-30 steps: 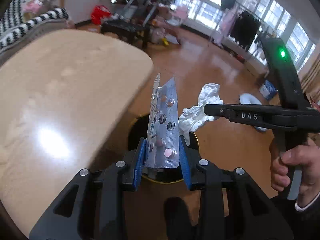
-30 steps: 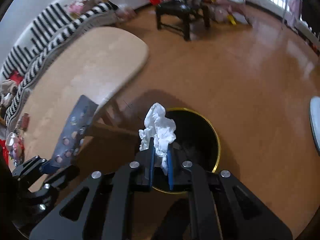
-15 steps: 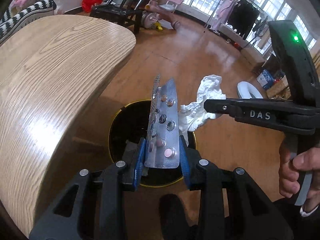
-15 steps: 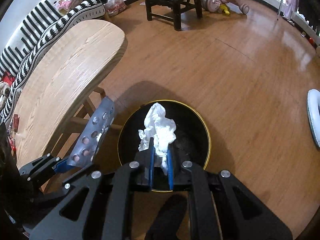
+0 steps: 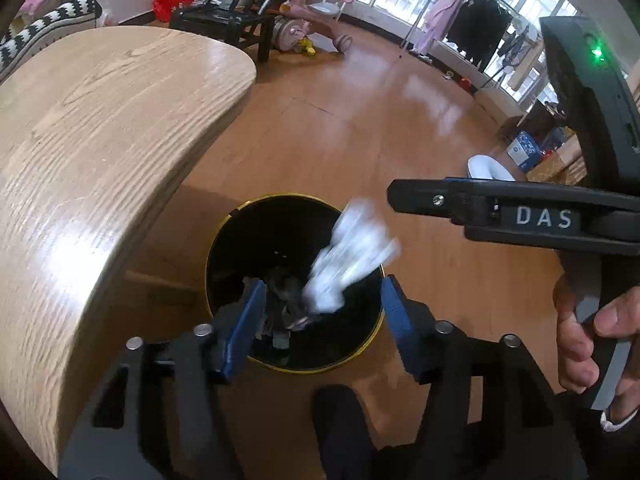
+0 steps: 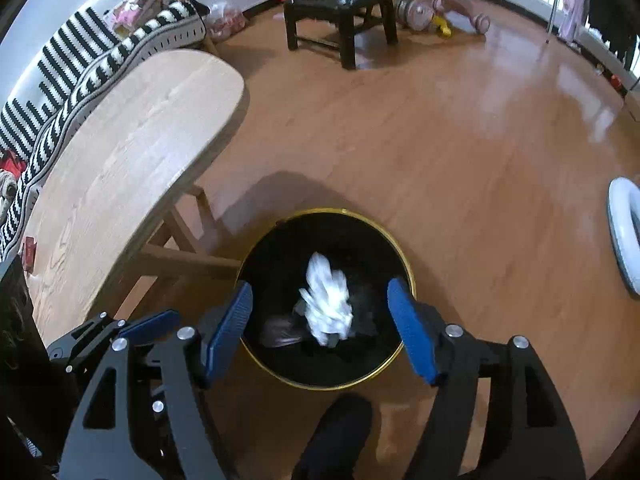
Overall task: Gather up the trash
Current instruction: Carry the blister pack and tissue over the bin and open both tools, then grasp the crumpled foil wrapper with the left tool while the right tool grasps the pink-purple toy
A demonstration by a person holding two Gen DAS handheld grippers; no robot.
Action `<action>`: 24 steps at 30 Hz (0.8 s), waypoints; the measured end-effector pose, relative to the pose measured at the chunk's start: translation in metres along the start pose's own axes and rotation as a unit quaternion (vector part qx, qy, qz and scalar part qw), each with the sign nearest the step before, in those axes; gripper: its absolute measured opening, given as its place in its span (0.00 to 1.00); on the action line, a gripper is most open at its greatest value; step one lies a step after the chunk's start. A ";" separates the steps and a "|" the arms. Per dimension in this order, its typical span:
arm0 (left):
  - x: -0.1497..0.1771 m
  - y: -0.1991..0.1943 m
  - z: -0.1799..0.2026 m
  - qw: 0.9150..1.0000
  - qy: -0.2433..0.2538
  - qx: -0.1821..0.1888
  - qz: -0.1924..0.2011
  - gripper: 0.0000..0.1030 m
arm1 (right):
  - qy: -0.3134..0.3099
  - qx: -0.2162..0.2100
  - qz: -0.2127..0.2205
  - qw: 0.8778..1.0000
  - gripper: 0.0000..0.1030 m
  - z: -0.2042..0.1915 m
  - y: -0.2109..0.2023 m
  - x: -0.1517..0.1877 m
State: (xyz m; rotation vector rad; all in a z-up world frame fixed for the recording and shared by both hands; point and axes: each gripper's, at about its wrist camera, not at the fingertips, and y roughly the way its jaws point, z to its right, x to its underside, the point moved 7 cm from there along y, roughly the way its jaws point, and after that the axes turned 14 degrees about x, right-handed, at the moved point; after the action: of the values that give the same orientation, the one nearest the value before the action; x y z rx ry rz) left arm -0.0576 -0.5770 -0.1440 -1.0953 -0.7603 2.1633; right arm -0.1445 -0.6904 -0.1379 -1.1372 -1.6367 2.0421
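Observation:
A round black trash bin with a gold rim (image 5: 224,236) (image 6: 400,252) stands on the wooden floor below both grippers. A crumpled white tissue (image 5: 352,256) (image 6: 326,304) is blurred, falling into the bin. Dark trash lies inside the bin (image 5: 286,304). My left gripper (image 5: 320,320) is open and empty above the bin. My right gripper (image 6: 320,320) is open and empty above the bin; its body (image 5: 520,212) shows at the right in the left wrist view. The pill blister pack is no longer in sight.
A light wooden table (image 5: 100,140) (image 6: 132,136) stands left of the bin, its legs (image 6: 188,236) close to it. A black chair (image 6: 340,12), pink toy (image 5: 312,24), striped sofa (image 6: 80,60) and white object (image 6: 624,236) lie farther off.
Both grippers have opened. The blister pack has left the left gripper and the tissue has left the right gripper and is dropping into the bin.

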 end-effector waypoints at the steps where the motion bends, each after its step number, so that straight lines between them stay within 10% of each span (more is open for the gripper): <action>1: -0.001 -0.002 0.000 1.000 -0.001 0.001 0.002 0.58 | 0.001 -0.003 0.000 1.000 0.66 0.000 -0.001 0.001; 9: 0.001 -0.033 0.002 0.999 0.003 -0.010 0.030 0.86 | -0.007 -0.009 0.018 1.000 0.72 -0.011 -0.015 -0.003; 24: 0.049 -0.210 -0.053 0.980 -0.035 -0.144 0.134 0.93 | -0.109 -0.094 0.109 0.984 0.89 -0.169 -0.102 -0.011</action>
State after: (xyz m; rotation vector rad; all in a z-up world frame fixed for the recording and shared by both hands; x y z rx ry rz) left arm 0.0140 -0.3913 -0.0464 -1.3401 -1.0338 2.3779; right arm -0.0408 -0.5485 -0.0472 -1.2408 -1.9190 2.2565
